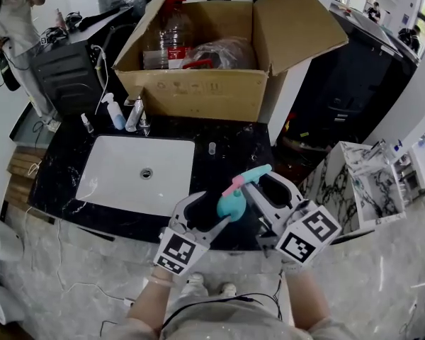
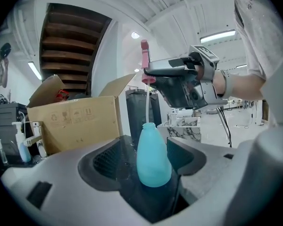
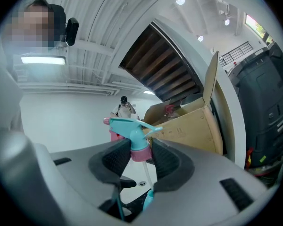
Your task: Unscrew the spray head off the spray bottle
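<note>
The teal spray bottle (image 1: 231,205) hangs over the counter's front edge, with my left gripper (image 1: 216,212) shut on its body. Its neck (image 2: 148,125) stands bare in the left gripper view, the body (image 2: 153,163) sitting between the pads. The spray head (image 1: 246,180), teal with a pink collar, is off the neck and lifted above it. My right gripper (image 1: 258,184) is shut on that collar (image 3: 140,153). The head's white tube (image 2: 147,105) still runs down into the bottle (image 3: 147,199). The teal trigger and nozzle (image 3: 127,124) stick out above the right jaws.
A black marble counter (image 1: 230,144) holds a white sink (image 1: 106,183). Behind it stands an open cardboard box (image 1: 198,94) with bottles inside. Small bottles (image 1: 115,112) stand by the faucet, and a little vial (image 1: 212,148) is right of the sink. A person (image 1: 14,20) stands far left.
</note>
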A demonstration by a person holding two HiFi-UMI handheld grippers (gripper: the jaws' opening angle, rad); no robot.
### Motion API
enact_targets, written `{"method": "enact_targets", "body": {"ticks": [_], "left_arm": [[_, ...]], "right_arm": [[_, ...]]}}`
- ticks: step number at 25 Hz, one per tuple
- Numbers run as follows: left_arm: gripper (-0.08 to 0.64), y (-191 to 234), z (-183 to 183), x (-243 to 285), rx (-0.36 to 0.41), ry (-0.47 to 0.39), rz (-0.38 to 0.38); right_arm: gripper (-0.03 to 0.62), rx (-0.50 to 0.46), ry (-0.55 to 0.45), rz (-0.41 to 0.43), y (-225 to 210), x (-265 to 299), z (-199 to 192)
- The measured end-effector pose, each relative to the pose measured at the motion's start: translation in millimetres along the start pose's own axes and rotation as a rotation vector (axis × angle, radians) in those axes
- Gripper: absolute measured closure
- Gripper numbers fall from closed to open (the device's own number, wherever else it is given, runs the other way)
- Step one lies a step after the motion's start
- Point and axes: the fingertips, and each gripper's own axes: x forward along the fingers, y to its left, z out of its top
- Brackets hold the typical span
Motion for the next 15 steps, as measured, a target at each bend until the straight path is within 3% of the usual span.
{"method": "enact_targets", "body": {"ticks": [3, 15], "left_arm": [[0.250, 1, 1, -8, -0.024, -0.006, 0.016], [0.542, 16, 10, -50, -0.059, -0.056, 0.254]], "right_arm": [[0.448, 0.002, -0.007, 0.021, 5, -1, 4], [0.448, -0.029, -0.021, 0.074, 17, -18, 14]]}}
